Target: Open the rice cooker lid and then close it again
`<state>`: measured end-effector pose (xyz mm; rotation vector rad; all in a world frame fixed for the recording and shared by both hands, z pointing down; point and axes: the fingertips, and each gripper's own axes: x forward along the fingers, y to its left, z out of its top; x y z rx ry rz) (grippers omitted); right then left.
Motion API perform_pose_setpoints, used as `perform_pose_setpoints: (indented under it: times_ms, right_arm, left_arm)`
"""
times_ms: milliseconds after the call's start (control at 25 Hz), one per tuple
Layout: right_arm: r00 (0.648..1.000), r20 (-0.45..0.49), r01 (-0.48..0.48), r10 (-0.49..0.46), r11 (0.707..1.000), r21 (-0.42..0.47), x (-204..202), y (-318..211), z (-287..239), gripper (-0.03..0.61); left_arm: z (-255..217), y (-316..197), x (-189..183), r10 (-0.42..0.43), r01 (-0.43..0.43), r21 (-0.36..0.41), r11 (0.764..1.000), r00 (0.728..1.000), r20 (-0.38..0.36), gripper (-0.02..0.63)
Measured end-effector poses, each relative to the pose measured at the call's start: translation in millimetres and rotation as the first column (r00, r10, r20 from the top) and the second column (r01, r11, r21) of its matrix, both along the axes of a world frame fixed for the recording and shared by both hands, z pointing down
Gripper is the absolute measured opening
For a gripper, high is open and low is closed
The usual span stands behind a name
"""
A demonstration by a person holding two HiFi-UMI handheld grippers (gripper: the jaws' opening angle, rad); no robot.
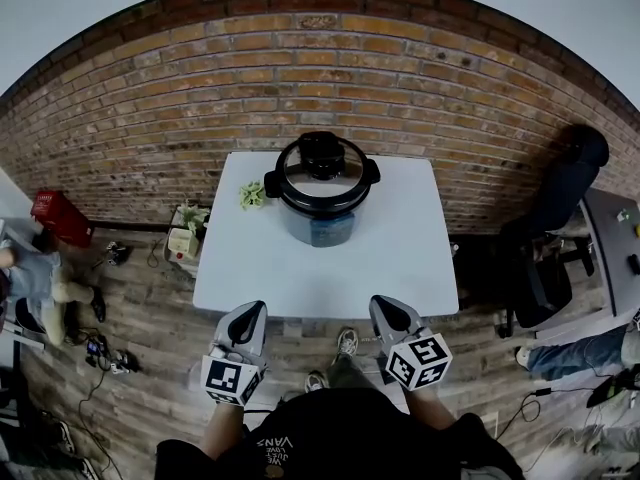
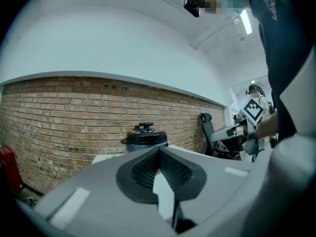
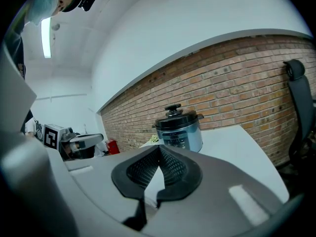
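Two closed, left tongs [image 1: 252, 313], right tongs [image 1: 388, 308], plant [image 1: 251, 195] beside rice cooker [image 1: 322, 188]

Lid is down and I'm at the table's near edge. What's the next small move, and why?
Probably open the fingers of the right gripper and reach forward toward the lid knob: the rice cooker sits closed at the far side of the table, while that gripper is shut, empty and well short of it.

My head camera looks steeply down over the white table [image 1: 400, 258] toward the brick wall [image 1: 300, 78]. Each gripper camera sits low behind its jaws, facing that wall, well back from the rice cooker [image 1: 322, 188] all three views share.
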<state>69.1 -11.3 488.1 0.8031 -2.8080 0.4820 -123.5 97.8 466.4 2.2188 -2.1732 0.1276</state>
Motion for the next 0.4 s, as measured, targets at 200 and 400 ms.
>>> perform_pose_setpoints:
  times_ms: [200,400]
  right_arm:
    - [1.000,0.002,0.001,-0.001,1.000,0.000,1.4,0.9,1.2,0.005]
    - [1.000,0.010,0.001,-0.001,1.000,-0.008,5.1,-2.7,1.1,0.005]
  left_arm:
    - [3.1,0.0,5.5,0.012,-0.012,-0.012,1.000,1.000,-0.020,0.002]
    - [2.2,-2.6,11.0,0.024,-0.025,-0.012,1.000,1.000,-0.016,0.002]
